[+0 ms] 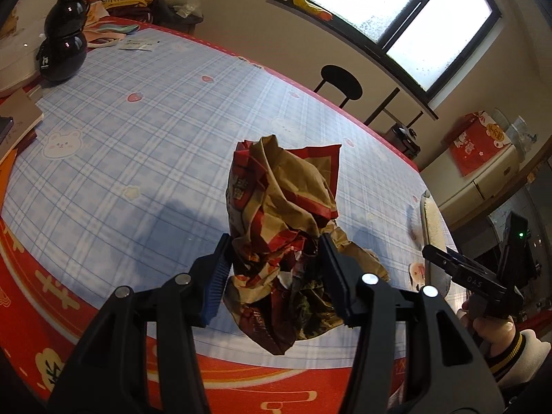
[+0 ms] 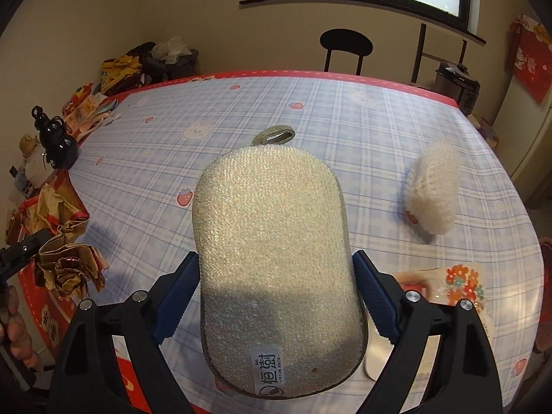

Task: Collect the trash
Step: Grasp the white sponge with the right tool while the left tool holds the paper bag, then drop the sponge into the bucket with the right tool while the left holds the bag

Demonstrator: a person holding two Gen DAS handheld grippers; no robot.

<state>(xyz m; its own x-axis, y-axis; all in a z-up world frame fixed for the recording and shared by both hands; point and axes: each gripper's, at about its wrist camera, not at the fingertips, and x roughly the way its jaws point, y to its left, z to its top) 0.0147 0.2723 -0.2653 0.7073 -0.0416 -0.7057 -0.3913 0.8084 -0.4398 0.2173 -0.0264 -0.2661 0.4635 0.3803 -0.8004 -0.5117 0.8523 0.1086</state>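
While the left gripper [image 1: 272, 276] pinches the crumpled wrapper [image 1: 283, 214] between narrowed jaws, lifted clear of the table [image 1: 138, 138] near its left edge, probably for carrying off, the right gripper [image 2: 276, 296] clamps a sponge [image 2: 272, 241] flat above the cloth, seemingly ready for wiping.

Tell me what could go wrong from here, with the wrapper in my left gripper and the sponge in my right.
1. The crumpled paper wrapper is pinched low by the left gripper; its loose top and hanging folds could slip or snag on the table.
2. The right gripper is shut on the sponge, so it can't take the fluffy white piece.
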